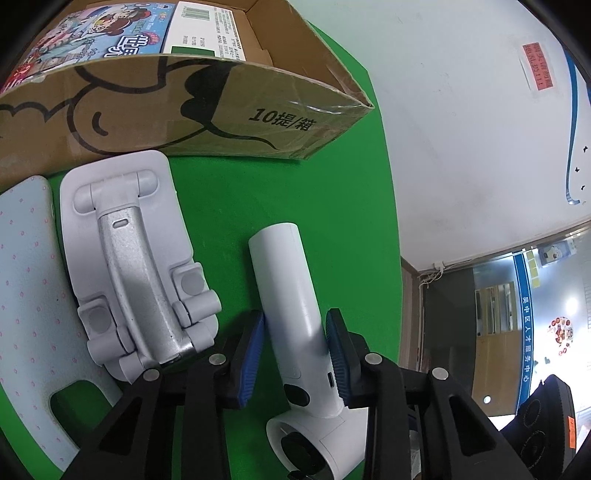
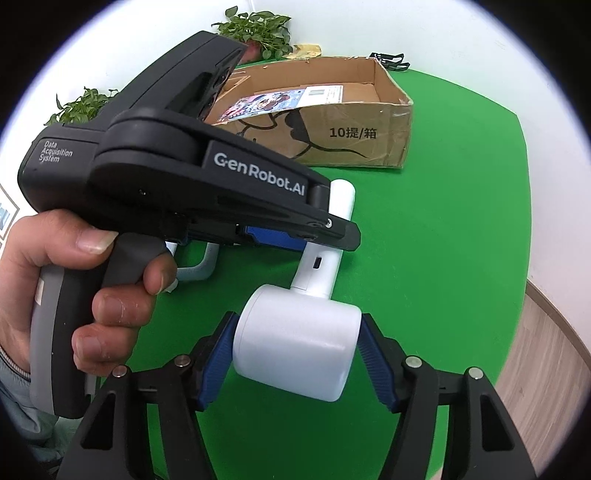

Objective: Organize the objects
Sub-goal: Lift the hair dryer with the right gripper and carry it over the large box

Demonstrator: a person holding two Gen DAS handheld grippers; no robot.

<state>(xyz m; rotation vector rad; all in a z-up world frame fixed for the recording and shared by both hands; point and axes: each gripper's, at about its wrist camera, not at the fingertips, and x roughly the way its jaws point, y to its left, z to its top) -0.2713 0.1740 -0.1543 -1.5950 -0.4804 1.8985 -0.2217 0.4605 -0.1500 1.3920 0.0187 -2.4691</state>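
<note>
Green felt covers the round desk [image 2: 443, 229], with a white wall behind it and two potted plants [image 2: 258, 31] at its far edge. Toward the back sits an open cardboard box [image 2: 354, 133], printed with a black line drawing, and a colourful flat package [image 1: 92, 33] lies inside it. Beside the box, in the left wrist view, a pale blue phone case [image 1: 26, 288] with pink dots lies flat, just next to a folded white phone stand [image 1: 140, 258] with a silvery arm.

Nearer the cameras lies a white handheld fan [image 2: 299, 347], its drum-shaped head toward the right hand-held gripper [image 2: 295, 354] and its handle [image 1: 291, 291] pointing at the box. The right one's blue pads bracket the head on both sides and seem to touch it, though real pressure is hard to judge. A hand [image 2: 74, 295] holds the left hand-held gripper [image 1: 295, 354], whose jaws stand narrowly apart around the handle; one pad touches, the other looks just shy of it.
</note>
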